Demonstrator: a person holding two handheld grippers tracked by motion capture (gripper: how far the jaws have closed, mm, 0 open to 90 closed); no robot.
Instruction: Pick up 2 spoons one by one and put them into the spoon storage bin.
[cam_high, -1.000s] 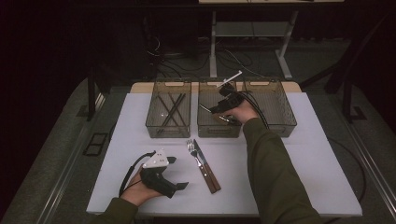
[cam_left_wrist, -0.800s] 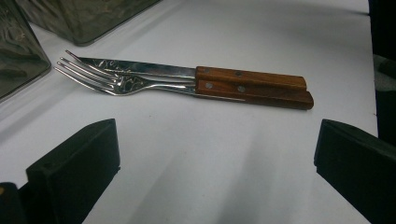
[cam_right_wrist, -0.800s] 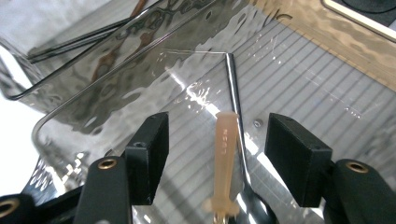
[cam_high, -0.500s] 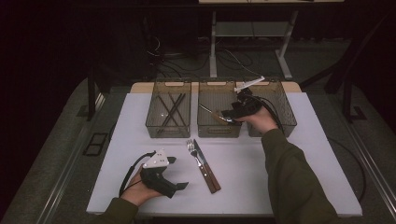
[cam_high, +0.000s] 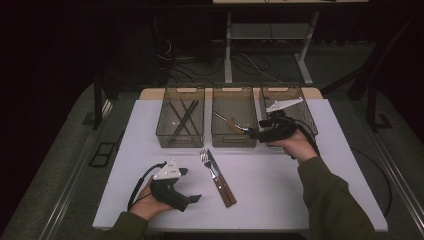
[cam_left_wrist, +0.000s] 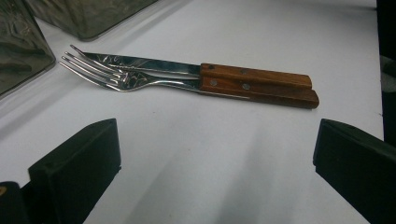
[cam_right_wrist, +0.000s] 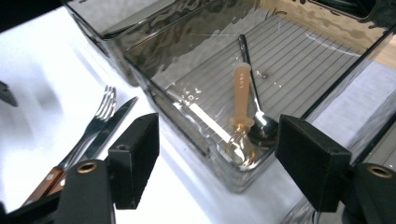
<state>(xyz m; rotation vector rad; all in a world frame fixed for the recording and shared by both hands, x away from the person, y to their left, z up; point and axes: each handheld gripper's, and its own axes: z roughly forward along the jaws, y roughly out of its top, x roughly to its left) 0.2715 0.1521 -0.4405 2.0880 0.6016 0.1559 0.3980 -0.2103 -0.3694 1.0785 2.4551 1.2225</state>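
High view, with the two gripper views. The right tongs (cam_high: 251, 133) have drawn back, toward the right of the frame, from the interior of the middle bin (cam_high: 235, 140) to a place at that bin's lower right corner; a second earlier they reached into it. Their jaws have just been opening and now stand spread with nothing between them. In the right gripper view the spoon (cam_right_wrist: 254, 100) and an orange-handled utensil (cam_right_wrist: 242, 95) lie on the ribbed floor of the middle bin, touching at the near end; this suggests a piece has just been deposited and released there.

The left tongs (cam_high: 192, 199) rest at the lower left of the frame on the white bench (cam_high: 310, 205), unmoved, jaws spread and empty. Ahead of them, in the left gripper view, the fork (cam_left_wrist: 116, 77) and the knife (cam_left_wrist: 154, 64) lie side by side and touching on the bench, wooden handles toward the right of that frame. In the high view this pair sits at centre, just below the bins.

The left bin (cam_high: 181, 137) holds dark slender sticks; the right bin's (cam_high: 307, 112) contents cannot be made out. By this reading, sorting continues: fork and knife remain to be binned.
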